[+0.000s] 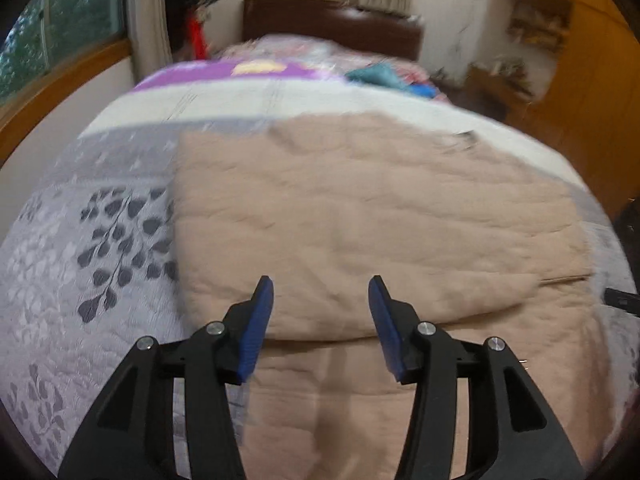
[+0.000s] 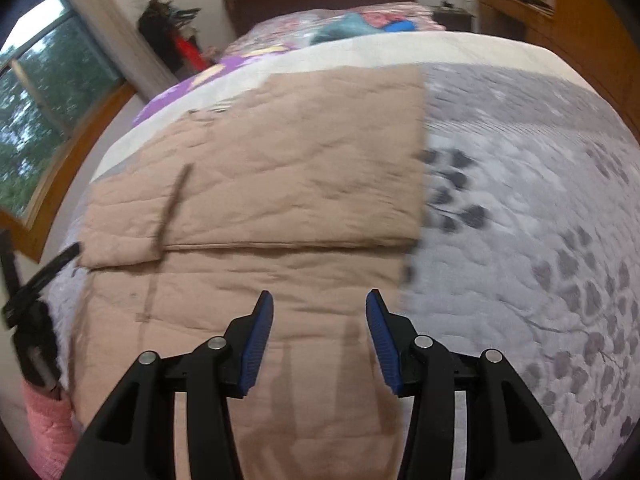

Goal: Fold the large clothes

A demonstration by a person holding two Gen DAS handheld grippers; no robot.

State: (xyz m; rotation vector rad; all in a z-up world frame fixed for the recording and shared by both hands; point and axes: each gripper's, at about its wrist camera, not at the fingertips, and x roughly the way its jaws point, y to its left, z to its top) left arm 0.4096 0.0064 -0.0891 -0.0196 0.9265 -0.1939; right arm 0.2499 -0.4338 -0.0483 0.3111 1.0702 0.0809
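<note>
A beige quilted garment (image 1: pixel 360 208) lies flat on the bed, its far part folded back over the near part. The rounded fold edge (image 1: pixel 320 334) runs across just below my left gripper (image 1: pixel 321 282), whose blue-padded jaws stand open above the cloth with nothing between them. In the right wrist view the same garment (image 2: pixel 280 168) shows a straight right edge and a layer edge (image 2: pixel 280 245) across its middle. My right gripper (image 2: pixel 320 294) hangs open over the near layer, close to the garment's right edge, holding nothing. The left gripper's black body (image 2: pixel 32 312) and a pink sleeve (image 2: pixel 44 432) show at the left border.
The bed carries a grey leaf-patterned bedspread (image 1: pixel 80 280) and a white and purple cover (image 1: pixel 200 76) beyond it. Loose teal and blue clothes (image 1: pixel 376 74) lie near the dark headboard (image 1: pixel 332 24). Windows (image 1: pixel 60 32) on the left, wooden cabinets (image 1: pixel 580 100) on the right.
</note>
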